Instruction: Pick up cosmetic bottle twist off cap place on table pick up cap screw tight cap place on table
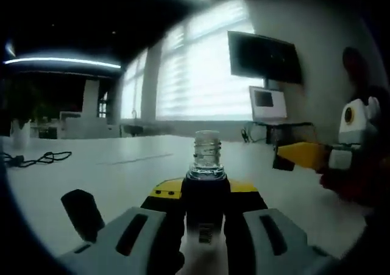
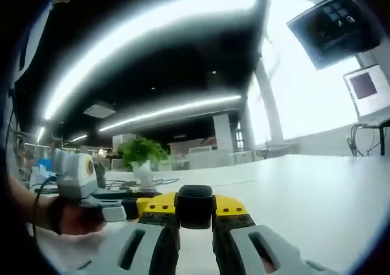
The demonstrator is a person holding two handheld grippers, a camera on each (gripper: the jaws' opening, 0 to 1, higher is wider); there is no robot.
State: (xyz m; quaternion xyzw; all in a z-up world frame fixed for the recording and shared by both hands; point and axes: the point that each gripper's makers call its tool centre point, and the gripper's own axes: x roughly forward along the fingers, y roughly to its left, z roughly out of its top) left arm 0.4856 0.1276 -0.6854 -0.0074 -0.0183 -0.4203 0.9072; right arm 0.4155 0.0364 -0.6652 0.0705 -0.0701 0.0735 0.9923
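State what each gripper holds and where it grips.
Left gripper clamps the bottle by its dark body, threaded neck bare. Right gripper pinches the black cap by its sides.

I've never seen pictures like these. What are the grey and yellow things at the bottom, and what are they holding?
They are two hand-held grippers, like big tongs, and a person holds one in each hand. Each carries a camera looking along its jaws. In the left gripper view, the left gripper squeezes a dark bottle with its cap off, so you see the clear threaded neck. The right gripper comes in from the side. In the right gripper view, the right gripper pinches the black cap. Below is a white table, with a black cable lying on it.
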